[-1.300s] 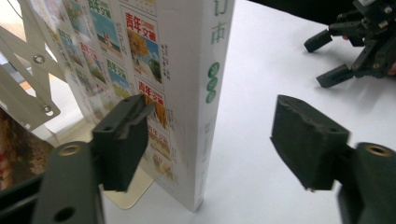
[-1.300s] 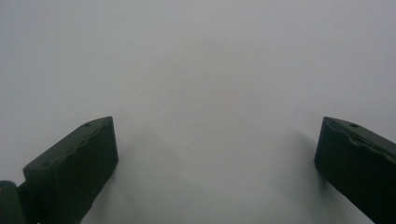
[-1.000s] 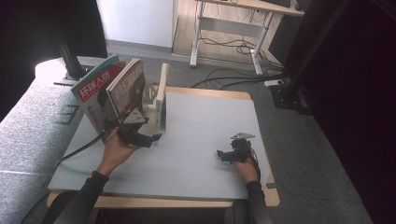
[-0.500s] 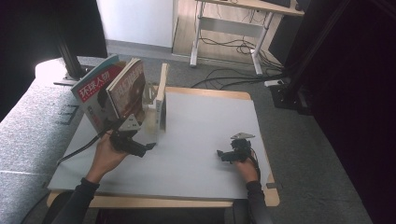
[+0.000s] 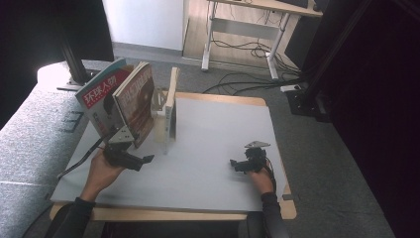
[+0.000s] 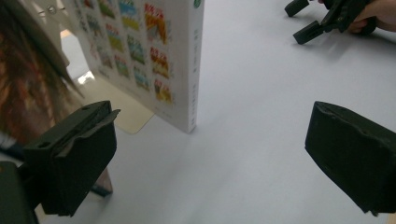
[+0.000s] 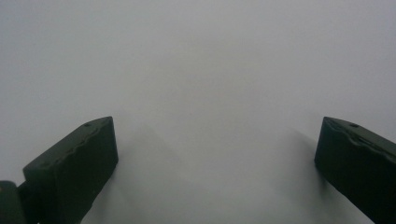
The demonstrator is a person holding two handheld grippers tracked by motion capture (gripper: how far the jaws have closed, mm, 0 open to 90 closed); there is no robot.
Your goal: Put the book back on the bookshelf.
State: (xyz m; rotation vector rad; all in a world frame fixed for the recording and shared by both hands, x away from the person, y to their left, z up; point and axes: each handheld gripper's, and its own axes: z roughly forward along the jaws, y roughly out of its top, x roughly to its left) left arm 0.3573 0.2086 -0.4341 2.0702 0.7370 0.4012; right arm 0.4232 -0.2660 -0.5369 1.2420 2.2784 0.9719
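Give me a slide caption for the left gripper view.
Open left gripper facing an upright white book on the table, nothing between its jaws.

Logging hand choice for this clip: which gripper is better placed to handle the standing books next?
Left, probably. The left gripper is open right beside the books in the stand, the white book just ahead of it. The right gripper rests open on the mat, well away from them.
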